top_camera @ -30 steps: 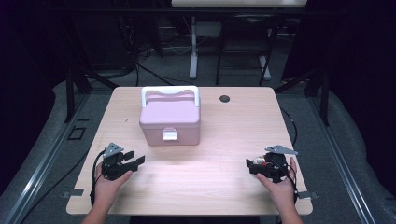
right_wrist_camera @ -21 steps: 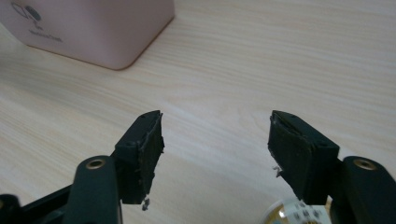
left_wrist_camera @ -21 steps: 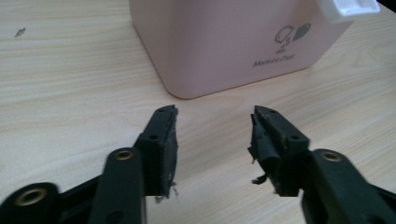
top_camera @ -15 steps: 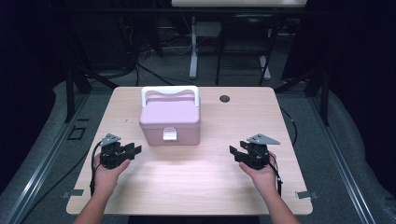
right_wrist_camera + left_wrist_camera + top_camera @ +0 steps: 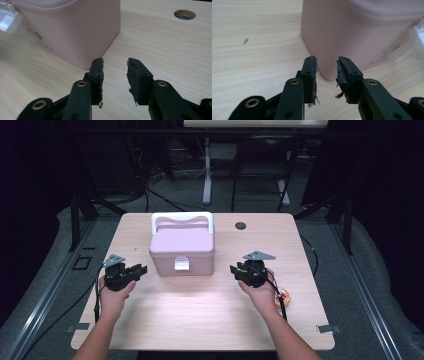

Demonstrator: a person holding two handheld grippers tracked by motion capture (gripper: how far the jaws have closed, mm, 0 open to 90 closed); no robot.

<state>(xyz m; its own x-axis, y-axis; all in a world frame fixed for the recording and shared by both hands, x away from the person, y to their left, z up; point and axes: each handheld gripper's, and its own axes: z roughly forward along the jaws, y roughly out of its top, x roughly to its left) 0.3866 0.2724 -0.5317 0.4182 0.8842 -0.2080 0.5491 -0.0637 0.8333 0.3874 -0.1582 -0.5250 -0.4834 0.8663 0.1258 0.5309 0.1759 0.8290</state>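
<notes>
Pink plastic, the lidded box (image 5: 182, 249) sits a little behind the middle of the wooden table (image 5: 200, 315), its white handle (image 5: 182, 218) lying over the lid and its white latch (image 5: 181, 264) facing the person. Since 1 second ago both hands have pushed forward and inward: the left gripper (image 5: 134, 271) and the right gripper (image 5: 236, 270) were back near the front edge and well out to the sides, and now they flank the box at the level of its front wall. That reads as an approach in progress, probably toward steadying the box or working its latch. Each tool's 2 jaws stand apart with nothing between them. In the left gripper view the left gripper (image 5: 326, 65) points at the box's (image 5: 359, 37) near left corner, close but not touching. In the right gripper view the right gripper (image 5: 115, 65) aims just past the box's (image 5: 72, 32) right corner, with the latch (image 5: 8, 21) off at the far edge and the table's cable hole (image 5: 184, 14) beyond.
</notes>
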